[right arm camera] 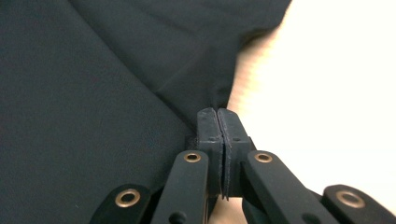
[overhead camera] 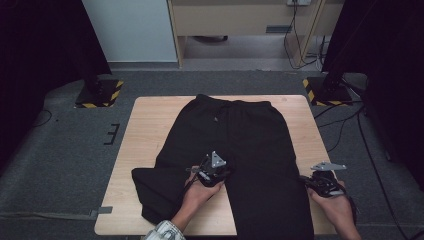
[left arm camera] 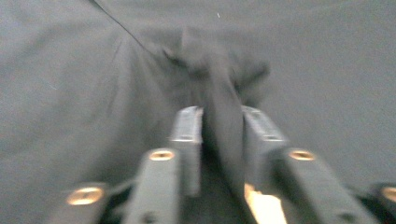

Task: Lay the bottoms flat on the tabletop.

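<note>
In the high view, black trousers (overhead camera: 235,150) lie flat on the wooden table (overhead camera: 145,130), waistband far, one leg bent off to the near left, with the left gripper (overhead camera: 212,173) at the crotch and the right gripper (overhead camera: 325,181) at the near right edge, seemingly placed to lift that leg for folding. In the left gripper view, its jaws stand partly apart around a raised ridge of cloth (left arm camera: 223,126); whether the pads press it I cannot tell. In the right gripper view, its jaws meet tightly at the trouser edge (right arm camera: 205,100), apparently pinching its very rim.

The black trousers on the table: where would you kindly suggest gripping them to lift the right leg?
Probably pinch the black trousers at the right leg's outer side seam, coming in from the bare table edge: the cloth lies flat there, its edge exposed beside the right claw.
</note>
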The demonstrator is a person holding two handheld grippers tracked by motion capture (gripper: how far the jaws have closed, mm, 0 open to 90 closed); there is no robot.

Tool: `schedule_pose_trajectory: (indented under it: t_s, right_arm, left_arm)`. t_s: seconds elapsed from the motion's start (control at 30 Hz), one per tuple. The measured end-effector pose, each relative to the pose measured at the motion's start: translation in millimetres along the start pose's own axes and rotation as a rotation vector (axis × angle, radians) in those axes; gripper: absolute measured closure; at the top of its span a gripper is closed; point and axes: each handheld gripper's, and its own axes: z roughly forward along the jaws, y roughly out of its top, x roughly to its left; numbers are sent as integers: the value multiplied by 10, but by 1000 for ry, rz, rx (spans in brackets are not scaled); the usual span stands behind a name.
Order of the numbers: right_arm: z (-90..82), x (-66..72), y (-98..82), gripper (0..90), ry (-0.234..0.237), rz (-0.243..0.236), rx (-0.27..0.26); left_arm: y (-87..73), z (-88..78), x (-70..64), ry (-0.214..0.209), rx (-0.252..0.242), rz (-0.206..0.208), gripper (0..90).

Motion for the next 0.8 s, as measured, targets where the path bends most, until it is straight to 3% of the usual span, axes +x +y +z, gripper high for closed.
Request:
schedule_pose_trajectory:
  t_s: [0.03,0.13,0.2,0.37,0.47,0.53,0.6,0.67,0.8]
  right_arm:
    - [-30,-13,-21,872,-7,3,-9]
    - [-128,-37,-23,817,-5,27,-32]
    - [-183,-26,1,768,-3,41,-14]
    - [-134,-29,83,483,-16,52,-39]
    - [57,-47,110,400,-47,79,-22]
    - [105,-16,96,378,-54,70,-5]
    - [85,42,63,365,-55,62,-6]
    - [54,69,16,346,-55,66,5]
    - [7,158,-84,379,-23,62,8]
  left_arm:
    - [3,-20,-14,1,2,5,546]
    - [6,-175,-24,-8,-39,30,501]
    - [7,-304,2,-5,-58,31,469]
    - [-76,-619,195,67,-94,55,414]
    - [-197,-813,426,106,-115,11,394]
    - [-314,-929,589,126,-120,-15,390]
    - [-449,-1010,742,167,-106,-24,383]
    - [-577,-1068,887,194,-104,-64,379]
    - [-748,-1211,1087,274,-105,-103,381]
